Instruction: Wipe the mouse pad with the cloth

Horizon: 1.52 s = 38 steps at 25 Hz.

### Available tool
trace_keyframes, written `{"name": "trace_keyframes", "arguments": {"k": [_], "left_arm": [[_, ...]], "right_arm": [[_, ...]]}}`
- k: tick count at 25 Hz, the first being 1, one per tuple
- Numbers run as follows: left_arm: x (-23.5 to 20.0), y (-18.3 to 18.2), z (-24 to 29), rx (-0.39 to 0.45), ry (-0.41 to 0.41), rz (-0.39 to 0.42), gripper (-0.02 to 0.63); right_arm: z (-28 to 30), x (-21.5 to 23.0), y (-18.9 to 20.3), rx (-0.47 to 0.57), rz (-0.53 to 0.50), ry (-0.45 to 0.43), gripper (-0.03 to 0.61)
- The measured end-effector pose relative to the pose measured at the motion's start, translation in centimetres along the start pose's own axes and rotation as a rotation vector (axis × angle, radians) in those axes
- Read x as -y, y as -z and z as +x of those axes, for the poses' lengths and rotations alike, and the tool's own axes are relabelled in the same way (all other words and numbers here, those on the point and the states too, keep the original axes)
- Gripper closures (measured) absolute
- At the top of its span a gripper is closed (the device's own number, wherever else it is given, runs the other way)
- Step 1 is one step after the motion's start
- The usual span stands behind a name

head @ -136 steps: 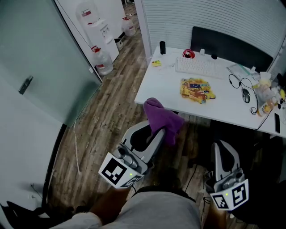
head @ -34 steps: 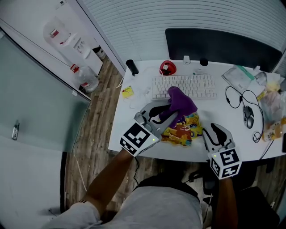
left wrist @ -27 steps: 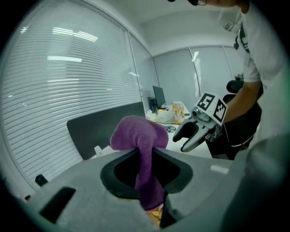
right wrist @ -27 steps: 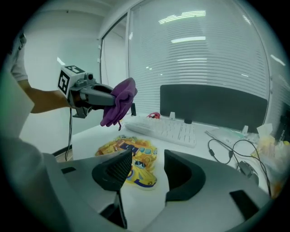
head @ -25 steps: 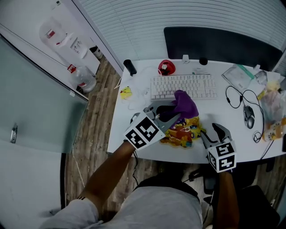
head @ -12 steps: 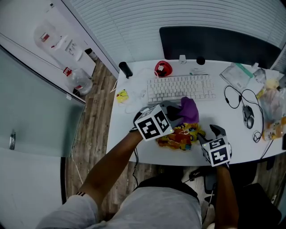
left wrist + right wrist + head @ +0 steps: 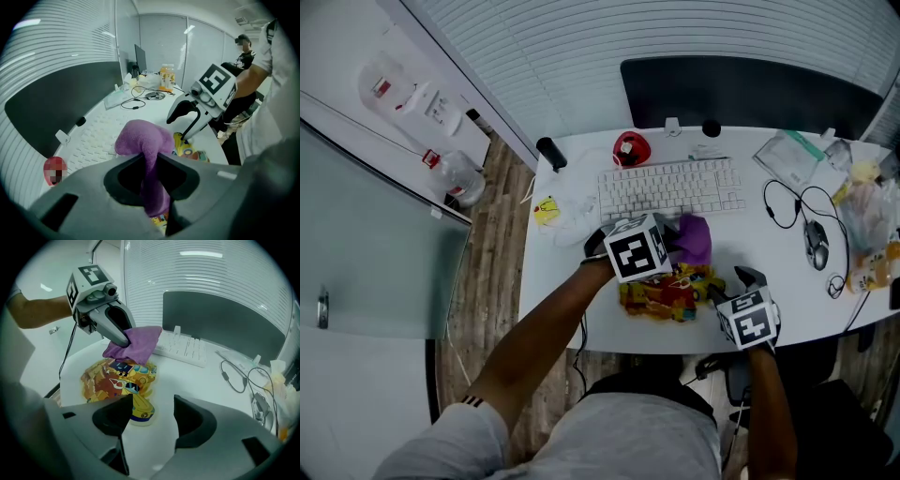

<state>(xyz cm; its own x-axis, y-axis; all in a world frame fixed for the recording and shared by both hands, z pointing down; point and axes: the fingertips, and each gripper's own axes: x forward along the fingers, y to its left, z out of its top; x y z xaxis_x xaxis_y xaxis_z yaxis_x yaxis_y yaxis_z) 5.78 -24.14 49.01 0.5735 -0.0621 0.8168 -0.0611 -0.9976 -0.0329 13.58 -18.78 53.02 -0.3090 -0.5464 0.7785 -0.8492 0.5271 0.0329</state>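
Cloth [image 7: 696, 239] is pinched by left gripper [image 7: 123, 341] at mouse pad's [image 7: 661, 292] one o'clock; right gripper's [image 7: 150, 416] empty jaws were just spread wider.

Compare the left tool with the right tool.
The left tool is shut on the purple cloth; the right tool is open, its jaws have just been opening, gripping nothing. The left tool hangs over the far edge of the mouse pad; the right tool is by its near corner. Both slant down toward the pad.

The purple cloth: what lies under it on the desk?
The far edge of the colourful mouse pad lies under the cloth, held by the left gripper. That covered part is hidden; whether they touch is unclear.
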Motion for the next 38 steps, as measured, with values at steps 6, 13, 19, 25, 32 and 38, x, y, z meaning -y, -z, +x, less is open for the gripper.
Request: {"name": "trace_keyframes", "arguments": {"k": [6,13,19,25,32,38], "left_arm": [[-0.1,0.5,1.8,-0.099,0.066,0.014,0.532],[-0.2,1.2,3.5,-0.185,0.116,0.014,0.532],[-0.8,1.4,4.3,-0.217,0.122,0.018,0.532],[-0.9,2.6,5.0,-0.257,0.13,-0.001,0.532],[-0.7,3.4,4.1,-0.244,0.132,-0.032,0.532],[-1.1,5.4,2.2,-0.248,0.093,-0.065,0.532]], "right_arm": [[0.5,-0.1,0.2,-0.015,0.016,-0.008,0.344],[1.0,0.0,0.7,-0.034,0.03,-0.021,0.344],[1.1,0.1,0.9,-0.034,0.065,-0.029,0.337],[1.0,0.2,1.0,-0.019,0.084,-0.026,0.334],[1.0,0.2,1.0,-0.01,0.09,-0.024,0.334],[1.1,0.3,1.1,-0.006,0.093,-0.025,0.334]]}}
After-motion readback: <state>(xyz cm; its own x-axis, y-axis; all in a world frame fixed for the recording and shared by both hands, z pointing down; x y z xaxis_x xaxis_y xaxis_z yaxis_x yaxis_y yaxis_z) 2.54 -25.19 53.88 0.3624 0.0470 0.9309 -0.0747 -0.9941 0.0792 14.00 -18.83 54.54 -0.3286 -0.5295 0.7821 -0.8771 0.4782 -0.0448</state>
